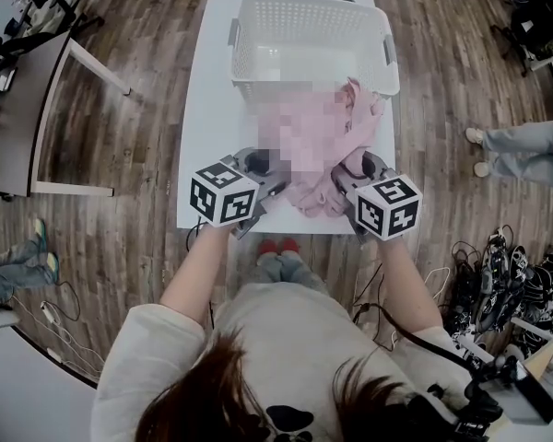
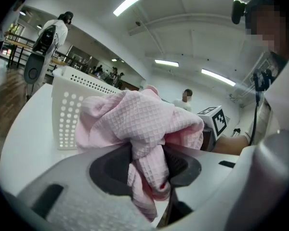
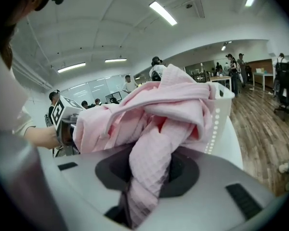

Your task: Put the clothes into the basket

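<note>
In the head view, the white perforated plastic laundry basket [image 1: 295, 26] stands at 12 o'clock on the white rectangular table [image 1: 207, 109], close to the far edge. The pink waffle-weave cloth [image 1: 361, 109] hangs between the two grippers, in front of the basket's near wall. The left gripper [image 1: 275, 175] holds it at 7 o'clock of the cloth and the right gripper [image 1: 348, 180] at 5 o'clock. Both are near the table's front edge. Bare table top lies free at 9 o'clock of the cloth, and wooden floor is on all sides of the table. A seated person's legs [image 1: 521, 145] are at 3 o'clock, apart from the table, and a heap of cables and black gear [image 1: 507, 279] lies at 4 o'clock. A mosaic patch covers the middle of the cloth, so we cannot tell whether it touches the table or the basket.

In the left gripper view, the jaws of the left gripper [image 2: 149, 165] are clamped on a twisted fold of the cloth [image 2: 139, 117]. The basket [image 2: 67, 114] shows at 10 o'clock, its right part hidden behind the cloth. The marker cube of the right gripper [image 2: 216, 120] shows at 2 o'clock.

In the right gripper view, the jaws of the right gripper [image 3: 149, 172] pinch a thick roll of the cloth [image 3: 154, 119]. Only a strip of the basket wall [image 3: 220, 119] shows at 3 o'clock, and the left gripper's cube [image 3: 61, 113] at 9 o'clock.
</note>
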